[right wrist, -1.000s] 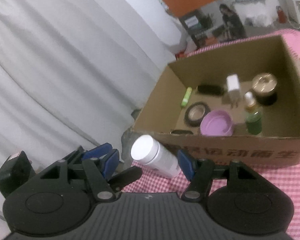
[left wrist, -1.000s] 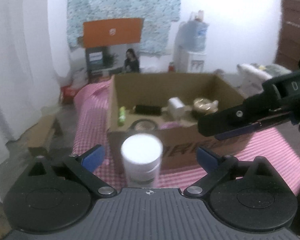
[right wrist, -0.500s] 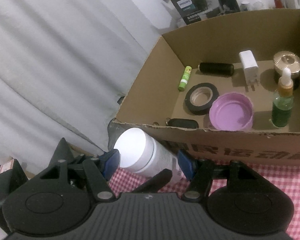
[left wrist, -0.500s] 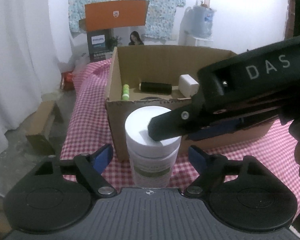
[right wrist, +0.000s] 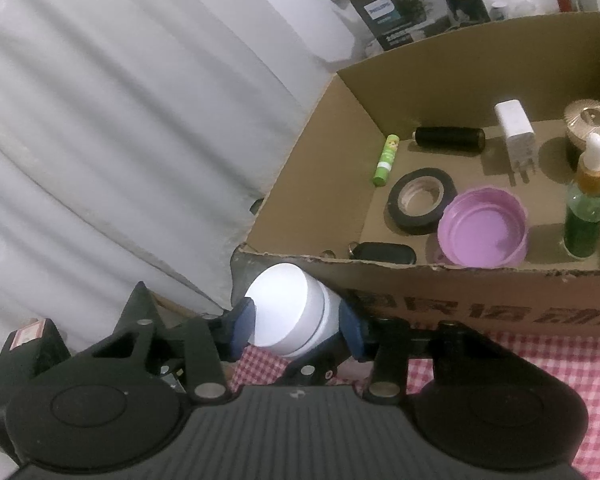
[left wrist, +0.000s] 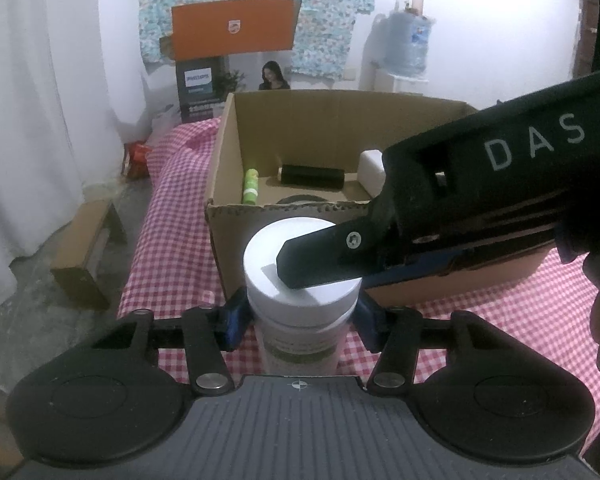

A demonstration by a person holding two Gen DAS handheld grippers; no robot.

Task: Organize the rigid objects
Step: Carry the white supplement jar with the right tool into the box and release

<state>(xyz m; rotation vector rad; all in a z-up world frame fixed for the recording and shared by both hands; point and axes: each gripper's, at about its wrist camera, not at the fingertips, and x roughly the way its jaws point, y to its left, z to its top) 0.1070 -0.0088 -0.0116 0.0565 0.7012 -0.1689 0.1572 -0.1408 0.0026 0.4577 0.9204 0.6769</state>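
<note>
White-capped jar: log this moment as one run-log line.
object: white-capped jar | left gripper: shut on jar body | right gripper: shut on jar cap | place: checked cloth, before cardboard box | not yet boxed

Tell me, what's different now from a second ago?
Both grippers closed in on the white-capped bottle: the left gripper now clamps its body, and the right gripper clamps its cap. A second ago both stood open. The cardboard box and the items inside it stayed as they were.
</note>
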